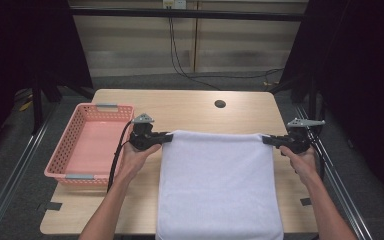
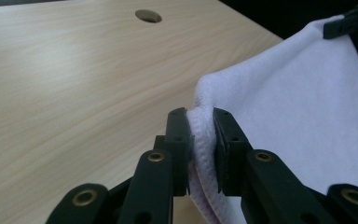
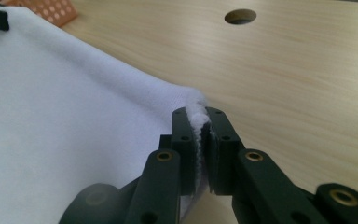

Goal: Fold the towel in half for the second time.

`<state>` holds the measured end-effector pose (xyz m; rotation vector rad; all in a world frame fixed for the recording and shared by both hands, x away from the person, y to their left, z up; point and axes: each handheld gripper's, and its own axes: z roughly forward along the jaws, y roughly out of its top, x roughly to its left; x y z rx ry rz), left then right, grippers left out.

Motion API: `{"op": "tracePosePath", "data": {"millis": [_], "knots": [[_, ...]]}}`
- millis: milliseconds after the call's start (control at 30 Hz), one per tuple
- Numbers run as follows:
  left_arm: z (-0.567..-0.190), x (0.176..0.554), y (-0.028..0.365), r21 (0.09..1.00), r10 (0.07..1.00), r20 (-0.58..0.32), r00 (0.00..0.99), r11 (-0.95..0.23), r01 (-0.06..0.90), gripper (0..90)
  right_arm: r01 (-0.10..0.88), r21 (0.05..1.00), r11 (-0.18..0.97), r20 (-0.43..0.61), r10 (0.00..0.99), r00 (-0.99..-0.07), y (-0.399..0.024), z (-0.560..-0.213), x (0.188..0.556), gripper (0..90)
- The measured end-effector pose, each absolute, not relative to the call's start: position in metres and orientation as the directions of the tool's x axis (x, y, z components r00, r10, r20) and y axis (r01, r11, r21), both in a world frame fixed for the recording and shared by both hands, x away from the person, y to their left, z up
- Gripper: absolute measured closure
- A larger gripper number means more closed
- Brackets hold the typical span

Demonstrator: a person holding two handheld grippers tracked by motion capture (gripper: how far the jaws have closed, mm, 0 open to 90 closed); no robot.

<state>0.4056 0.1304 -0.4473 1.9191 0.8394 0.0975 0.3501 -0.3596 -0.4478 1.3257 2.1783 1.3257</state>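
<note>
Light wood table (image 1: 195,107), dark room behind, cable hole (image 1: 220,104) near the far edge. White towel (image 1: 219,185) spans the middle and hangs over the near edge. Left gripper (image 1: 166,138) is clamped on the towel's far-left corner, jaws pointing inward, hand (image 1: 137,156) cupping it from below, forearm angled in from the near edge. Right gripper (image 1: 267,140) is pinched on the far-right corner, mirrored pose. Far hem stretched between them. Pink basket (image 1: 75,145) at the table's left edge.

Fluffy white cloth towel (image 1: 217,185), matt wood table (image 1: 190,107)
</note>
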Motion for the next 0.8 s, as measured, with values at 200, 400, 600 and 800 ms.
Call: {"op": "tracePosePath", "data": {"millis": [200, 400, 600, 800], "knots": [[-0.436, 0.415, 0.129, 0.833, 0.591, -0.286, 0.754, -0.235, 0.5, 78.1, 0.556, 0.815, 0.164, 0.205, 0.815, -0.542, -0.358, -0.435, 0.36, 83.8], [-0.426, 0.421, 0.129, 0.843, 0.607, -0.275, 0.745, -0.22, 0.491, 78.1, 0.545, 0.826, 0.146, 0.196, 0.831, -0.521, -0.36, -0.428, 0.371, 84.1], [-0.415, 0.429, 0.13, 0.844, 0.63, -0.229, 0.742, -0.252, 0.474, 77.8, 0.54, 0.83, 0.139, 0.193, 0.837, -0.512, -0.358, -0.419, 0.383, 84.1], [-0.403, 0.439, 0.127, 0.859, 0.632, -0.233, 0.739, -0.222, 0.461, 77.9, 0.533, 0.837, 0.124, 0.189, 0.849, -0.494, -0.359, -0.405, 0.394, 84.3]]}}
